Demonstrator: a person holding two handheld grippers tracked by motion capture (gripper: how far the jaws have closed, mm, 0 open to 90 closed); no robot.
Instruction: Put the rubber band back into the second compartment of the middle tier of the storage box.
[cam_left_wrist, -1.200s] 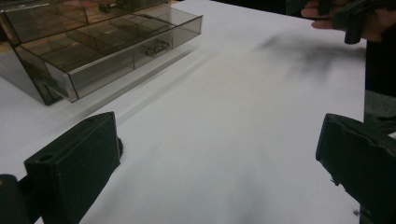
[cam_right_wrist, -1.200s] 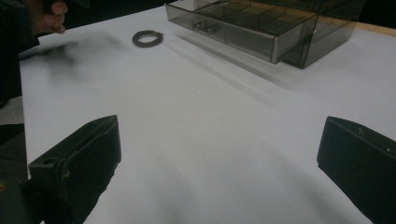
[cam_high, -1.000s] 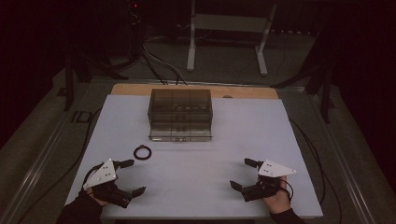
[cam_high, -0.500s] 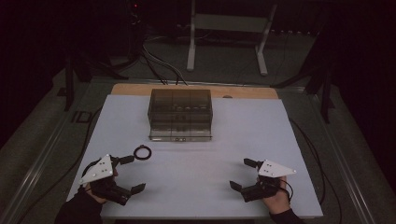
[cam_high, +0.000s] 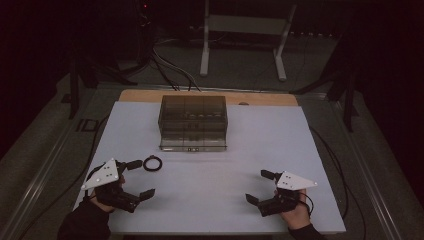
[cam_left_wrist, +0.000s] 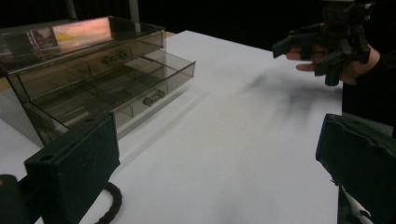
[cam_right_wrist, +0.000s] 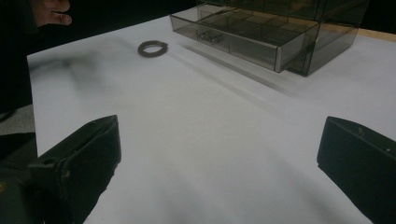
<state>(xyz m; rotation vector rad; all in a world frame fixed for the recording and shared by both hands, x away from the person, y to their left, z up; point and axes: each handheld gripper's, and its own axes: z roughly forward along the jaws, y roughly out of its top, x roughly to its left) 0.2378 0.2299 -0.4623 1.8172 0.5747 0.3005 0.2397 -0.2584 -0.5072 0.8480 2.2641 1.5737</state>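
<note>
from the high view, the left gripper (cam_high: 134, 179) sits low at the near left of the white table (cam_high: 280, 135), jaws spread wide and holding nothing; its upper jaw tip is just beside a small black ring (cam_high: 152, 163), which lies flat on the table. the right gripper (cam_high: 260, 186) rests at the near right, also spread and empty. a smoky clear drawer box (cam_high: 193, 121) stands toward the far middle.

in the left gripper view the ring (cam_left_wrist: 109, 207) peeks out behind the left jaw, outside the gap (likely the thing to be picked). the lower drawer (cam_left_wrist: 135, 88) stands pulled out.

in the right gripper view the ring (cam_right_wrist: 152, 48) lies well apart from the box (cam_right_wrist: 280, 28).

risk: closing now would miss the ring, or a jaw tip could nudge it away. nothing else stands between the jaws and the ring.
</note>
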